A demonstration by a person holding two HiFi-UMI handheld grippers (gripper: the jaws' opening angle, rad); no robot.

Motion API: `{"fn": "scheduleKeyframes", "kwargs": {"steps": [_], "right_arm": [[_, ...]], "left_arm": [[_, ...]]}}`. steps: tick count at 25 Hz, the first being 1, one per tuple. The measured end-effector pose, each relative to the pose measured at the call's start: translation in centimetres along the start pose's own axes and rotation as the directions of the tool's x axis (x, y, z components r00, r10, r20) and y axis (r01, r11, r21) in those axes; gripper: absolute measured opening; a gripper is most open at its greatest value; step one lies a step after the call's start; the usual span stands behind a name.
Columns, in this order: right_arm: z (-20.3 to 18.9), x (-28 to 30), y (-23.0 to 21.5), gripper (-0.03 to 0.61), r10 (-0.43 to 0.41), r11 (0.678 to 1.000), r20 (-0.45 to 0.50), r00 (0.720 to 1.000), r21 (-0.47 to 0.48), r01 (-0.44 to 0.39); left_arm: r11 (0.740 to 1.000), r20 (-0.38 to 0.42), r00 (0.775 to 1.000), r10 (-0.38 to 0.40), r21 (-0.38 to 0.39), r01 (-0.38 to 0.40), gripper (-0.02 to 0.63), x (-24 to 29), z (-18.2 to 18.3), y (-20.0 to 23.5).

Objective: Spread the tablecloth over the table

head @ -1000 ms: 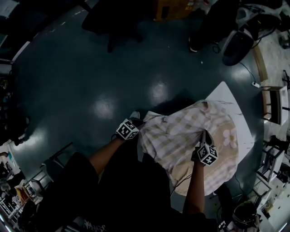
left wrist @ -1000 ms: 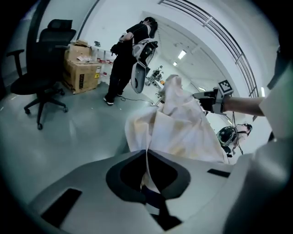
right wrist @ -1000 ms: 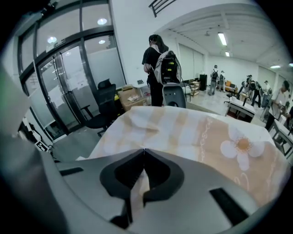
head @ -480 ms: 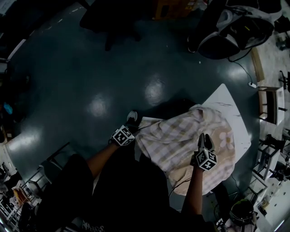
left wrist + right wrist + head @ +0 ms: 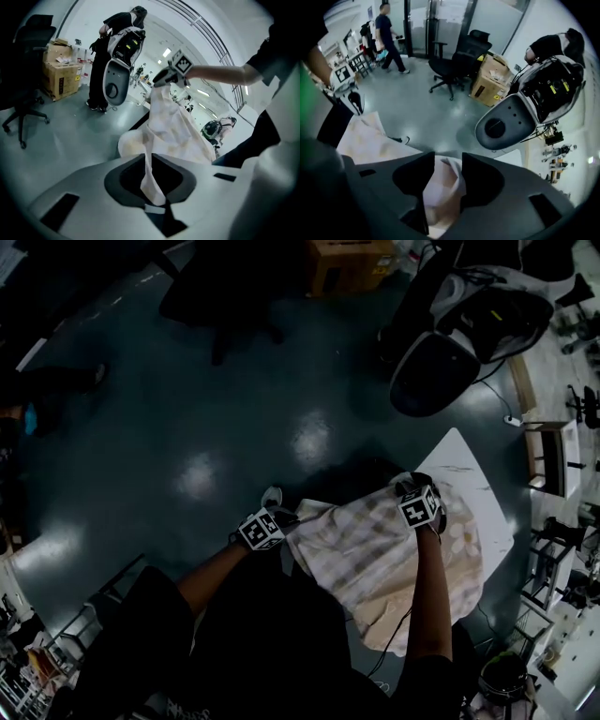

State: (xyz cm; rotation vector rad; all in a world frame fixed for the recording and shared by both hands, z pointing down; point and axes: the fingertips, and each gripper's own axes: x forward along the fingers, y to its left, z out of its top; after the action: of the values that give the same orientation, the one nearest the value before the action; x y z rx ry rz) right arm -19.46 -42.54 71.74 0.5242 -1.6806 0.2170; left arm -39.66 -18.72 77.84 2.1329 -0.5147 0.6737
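Gripper views alone show opening left claw (image 5: 149, 164) pinching tablecloth (image 5: 174, 133), opening right claw (image 5: 447, 163) apart around it.

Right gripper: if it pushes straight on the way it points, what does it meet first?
The tablecloth: a fold of it sits between the right gripper's jaws, which have just been opening. Beneath it probably lies the white table, though depth is unclear.

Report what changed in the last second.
The right gripper swung from mid-cloth to the far edge of the tablecloth, its fingers just opening with cloth between them. The left gripper kept the near corner pinched, its fingers just opening slightly. Table unmoved.
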Motion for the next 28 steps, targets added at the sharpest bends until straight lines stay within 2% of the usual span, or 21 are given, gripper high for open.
{"fn": "scheduleKeyframes", "kwargs": {"steps": [4,8,11,14,16,18,20,22,23,25,27,28], "right_arm": [[-2.4,1.3,0.3,0.189,-0.035,0.998,-0.066,0.997,-0.06,0.031],[-4.1,1.8,-0.3,0.179,-0.025,0.999,-0.057,0.998,0.034,0.027],[-3.5,1.4,-0.7,0.176,-0.009,0.996,-0.008,1.0,0.083,0.009],[-2.8,1.4,-0.6,0.147,0.044,0.989,0.041,0.998,0.137,-0.049],[-3.6,1.9,-0.3,0.12,0.088,0.975,0.036,0.995,0.2,-0.094],[-4.1,1.9,-0.4,0.06,0.096,0.97,0.035,0.995,0.223,-0.101],[-3.1,0.3,-1.3,0.025,0.048,0.973,0.093,0.994,0.219,-0.068],[-1.6,-2.8,-2.4,0.018,-0.012,0.964,0.203,0.979,0.262,-0.043],[-1.4,-4.6,-2.9,0.018,-0.035,0.948,0.263,0.964,0.315,-0.051],[-2.3,-8.4,-4.0,0.017,-0.097,0.893,0.375,0.922,0.442,-0.085],[-5.2,-12.1,-5.1,0.017,-0.191,0.814,0.452,0.871,0.569,-0.117],[-7.4,-13.7,-5.5,0.017,-0.251,0.76,0.474,0.844,0.636,-0.131]], "left_arm": [[0.999,0.108,0.994,0.018,-0.047,-0.013,0.035,-0.9,3.2,1.6],[0.999,0.118,0.993,0.014,-0.032,-0.01,0.034,1.6,4.9,1.7],[1.0,0.151,0.988,-0.016,-0.023,0.02,0.034,2.4,7.6,1.0],[0.998,0.201,0.979,-0.045,-0.03,0.052,0.034,3.6,10.4,-0.6],[0.997,0.216,0.975,-0.053,-0.039,0.062,0.034,5.4,11.8,-1.9],[0.997,0.215,0.975,-0.061,-0.036,0.07,0.034,7.1,13.3,-2.9],[0.998,0.216,0.975,-0.059,-0.016,0.064,0.034,8.0,15.1,-3.5],[0.999,0.231,0.972,-0.043,0.011,0.042,0.034,8.1,16.9,-3.7],[0.999,0.239,0.971,-0.031,0.021,0.027,0.034,7.9,17.7,-3.5],[1.0,0.252,0.968,0.004,0.029,-0.012,0.034,7.5,19.2,-3.1],[0.998,0.263,0.964,0.044,0.025,-0.053,0.034,7.1,20.4,-2.5],[0.997,0.265,0.963,0.058,0.024,-0.067,0.034,7.0,21.0,-2.3]]}}
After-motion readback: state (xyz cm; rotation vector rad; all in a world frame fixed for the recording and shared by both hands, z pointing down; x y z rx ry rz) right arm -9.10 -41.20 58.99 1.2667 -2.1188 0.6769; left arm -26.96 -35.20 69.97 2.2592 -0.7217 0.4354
